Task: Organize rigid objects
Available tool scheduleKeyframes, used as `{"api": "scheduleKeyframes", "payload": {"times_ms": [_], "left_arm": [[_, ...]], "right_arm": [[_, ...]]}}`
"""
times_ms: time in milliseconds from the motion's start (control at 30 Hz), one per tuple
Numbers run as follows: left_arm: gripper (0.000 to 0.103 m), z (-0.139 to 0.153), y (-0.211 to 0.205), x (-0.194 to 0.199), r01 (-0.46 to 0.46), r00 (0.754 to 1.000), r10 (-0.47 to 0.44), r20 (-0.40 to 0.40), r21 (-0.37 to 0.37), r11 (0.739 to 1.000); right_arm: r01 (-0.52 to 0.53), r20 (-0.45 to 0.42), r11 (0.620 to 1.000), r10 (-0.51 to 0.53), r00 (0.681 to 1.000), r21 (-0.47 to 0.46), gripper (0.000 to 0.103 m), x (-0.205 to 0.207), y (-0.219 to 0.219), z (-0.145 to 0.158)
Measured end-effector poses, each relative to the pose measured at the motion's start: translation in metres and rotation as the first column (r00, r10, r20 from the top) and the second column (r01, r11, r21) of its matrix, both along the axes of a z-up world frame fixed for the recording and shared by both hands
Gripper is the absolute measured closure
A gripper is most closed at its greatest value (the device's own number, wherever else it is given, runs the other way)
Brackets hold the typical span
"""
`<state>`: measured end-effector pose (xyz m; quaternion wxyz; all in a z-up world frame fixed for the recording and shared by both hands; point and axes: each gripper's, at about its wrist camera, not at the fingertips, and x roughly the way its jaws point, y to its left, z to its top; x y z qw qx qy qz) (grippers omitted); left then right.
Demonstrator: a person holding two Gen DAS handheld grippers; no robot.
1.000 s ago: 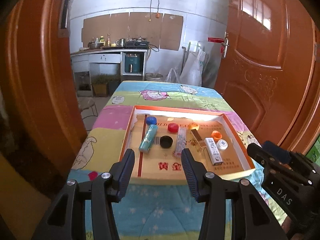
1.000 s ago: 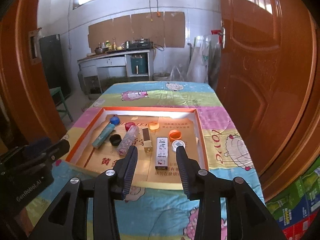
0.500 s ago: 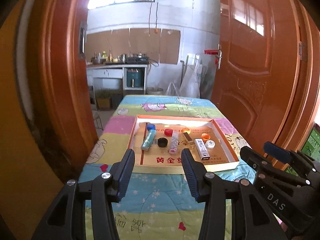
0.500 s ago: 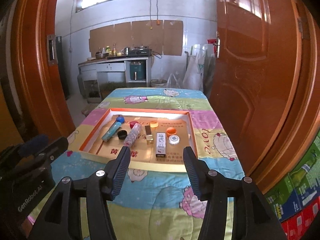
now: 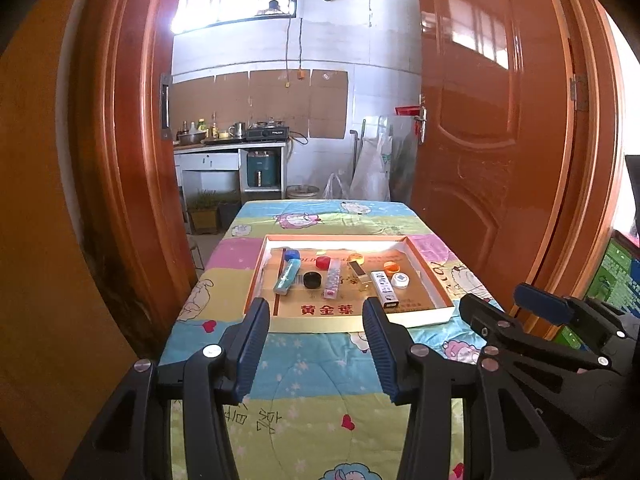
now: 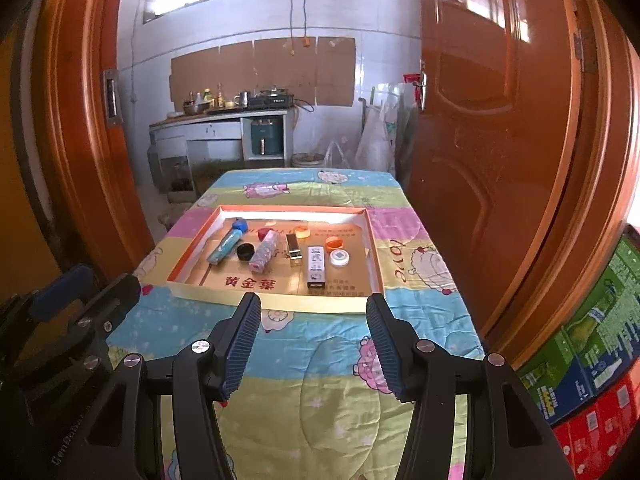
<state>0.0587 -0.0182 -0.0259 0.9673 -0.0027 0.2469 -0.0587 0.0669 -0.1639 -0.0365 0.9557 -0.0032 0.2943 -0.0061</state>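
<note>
An orange-rimmed cardboard tray [image 5: 432, 280] [image 6: 372, 248] lies on the table. In it lie a teal tube [image 5: 286, 276] [image 6: 224, 247], a black cap [image 5: 312, 279] [image 6: 245, 251], a red cap [image 5: 323, 261], a speckled tube [image 5: 333, 279] [image 6: 264, 255], a gold lighter [image 5: 358, 273] [image 6: 294, 246], a white box [image 5: 385, 289] [image 6: 316, 265], an orange cap [image 5: 391, 267] [image 6: 335, 243] and a white cap [image 5: 400, 280] [image 6: 339, 257]. My left gripper [image 5: 314, 344] and right gripper [image 6: 313, 340] are open and empty, held well short of the tray.
A cartoon-print quilt [image 5: 312, 384] covers the table. Orange wooden doors [image 5: 500, 152] flank the table on both sides. Coloured cartons [image 6: 592, 368] are stacked at the right. A kitchen counter [image 6: 224, 120] stands at the back wall.
Both grippers have pulled back and risen away from the tray, which looks smaller and farther. Both stay open and empty. The objects in the tray have not moved.
</note>
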Motion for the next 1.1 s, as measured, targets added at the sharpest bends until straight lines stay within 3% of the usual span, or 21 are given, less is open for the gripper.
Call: {"api": "scheduleKeyframes", "payload": {"times_ms": [1100], "left_arm": [[0.055, 0.001, 0.010, -0.018, -0.010, 1.000, 0.010, -0.002, -0.021, 1.000]], "right_arm": [[0.032, 0.044, 0.999, -0.032, 0.999, -0.019, 0.046, -0.019, 0.007, 0.011]]}}
